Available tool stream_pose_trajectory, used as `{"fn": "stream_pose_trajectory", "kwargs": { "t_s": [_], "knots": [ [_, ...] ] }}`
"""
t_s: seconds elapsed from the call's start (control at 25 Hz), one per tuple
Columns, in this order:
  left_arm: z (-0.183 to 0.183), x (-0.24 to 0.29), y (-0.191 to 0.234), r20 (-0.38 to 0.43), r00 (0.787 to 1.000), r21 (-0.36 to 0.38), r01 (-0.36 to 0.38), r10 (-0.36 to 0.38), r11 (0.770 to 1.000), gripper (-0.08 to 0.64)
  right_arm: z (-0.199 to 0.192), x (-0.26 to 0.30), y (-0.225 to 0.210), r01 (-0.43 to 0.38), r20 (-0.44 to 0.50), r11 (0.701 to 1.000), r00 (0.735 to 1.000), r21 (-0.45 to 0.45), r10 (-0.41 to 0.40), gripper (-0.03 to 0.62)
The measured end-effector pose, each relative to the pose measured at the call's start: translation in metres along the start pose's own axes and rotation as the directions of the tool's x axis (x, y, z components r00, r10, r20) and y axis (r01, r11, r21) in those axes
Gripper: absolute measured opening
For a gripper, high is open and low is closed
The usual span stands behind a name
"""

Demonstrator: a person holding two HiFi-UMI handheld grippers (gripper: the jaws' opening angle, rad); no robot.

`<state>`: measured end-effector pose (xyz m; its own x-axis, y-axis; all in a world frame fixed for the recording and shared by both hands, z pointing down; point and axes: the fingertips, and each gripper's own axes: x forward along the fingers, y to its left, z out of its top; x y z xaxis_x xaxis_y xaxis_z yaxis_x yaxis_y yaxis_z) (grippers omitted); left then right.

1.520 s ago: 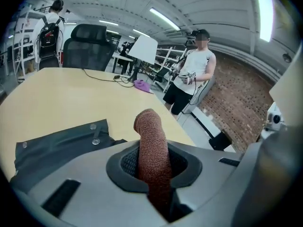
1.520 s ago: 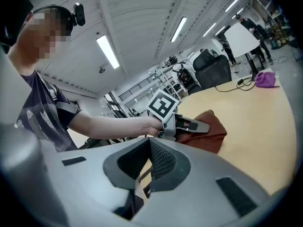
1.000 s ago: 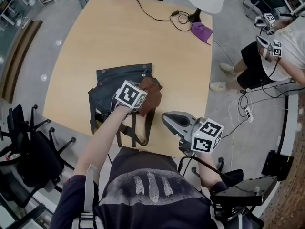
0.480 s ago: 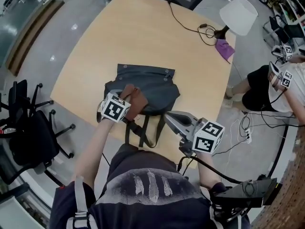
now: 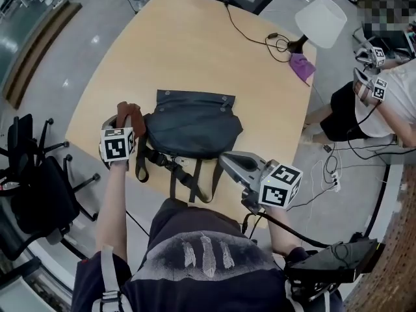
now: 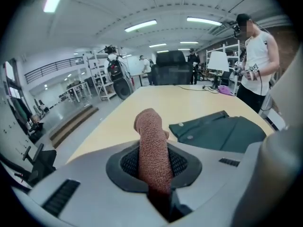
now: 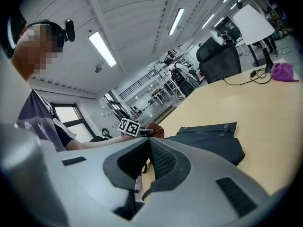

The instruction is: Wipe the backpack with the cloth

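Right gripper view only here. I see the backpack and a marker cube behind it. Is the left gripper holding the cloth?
Observer: Yes. The left gripper view shows the left gripper shut on the brown cloth, which sticks out past the jaws.
Operator: Is it on the backpack?
Observer: No. In the head view it sits beside the left edge of the backpack, over bare table.
Operator: Where are the straps?
Observer: The straps lie toward the table's near edge, between the left gripper and the right gripper.
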<state>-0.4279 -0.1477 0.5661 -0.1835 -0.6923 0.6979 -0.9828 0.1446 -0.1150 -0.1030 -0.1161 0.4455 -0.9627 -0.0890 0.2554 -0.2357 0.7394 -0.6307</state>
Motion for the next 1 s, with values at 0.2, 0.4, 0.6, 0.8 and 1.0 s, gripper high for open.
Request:
{"fn": "stream_pose_trajectory", "kwargs": {
  "t_s": [0.2, 0.4, 0.6, 0.8, 1.0],
  "knots": [
    [-0.002, 0.048, -0.059, -0.086, 0.994, 0.102, 0.07, -0.062, 0.992, 0.071, 0.0, -0.019, -0.007, 0.056, 0.048, 0.998, 0.997, 0.01, -0.057, 0.005],
    [-0.016, 0.07, -0.108, -0.197, 0.977, 0.253, 0.126, -0.077, 0.959, 0.071, -0.006, -0.053, -0.021, 0.106, 0.094, 0.993, 0.989, 0.054, -0.11, 0.005],
    [-0.008, 0.073, -0.136, -0.247, 0.957, 0.261, 0.217, -0.152, 0.941, 0.071, -0.015, -0.08, -0.036, 0.136, 0.123, 0.985, 0.981, 0.104, -0.148, 0.005],
    [0.005, 0.078, -0.188, -0.257, 0.938, 0.281, 0.303, -0.233, 0.911, 0.069, -0.013, -0.092, -0.041, 0.125, 0.138, 0.987, 0.981, 0.1, -0.138, 0.005],
    [0.012, 0.079, -0.26, -0.317, 0.884, 0.324, 0.443, -0.345, 0.836, 0.069, -0.017, -0.108, -0.047, 0.136, 0.151, 0.985, 0.977, 0.108, -0.151, 0.005]
  ]
}}
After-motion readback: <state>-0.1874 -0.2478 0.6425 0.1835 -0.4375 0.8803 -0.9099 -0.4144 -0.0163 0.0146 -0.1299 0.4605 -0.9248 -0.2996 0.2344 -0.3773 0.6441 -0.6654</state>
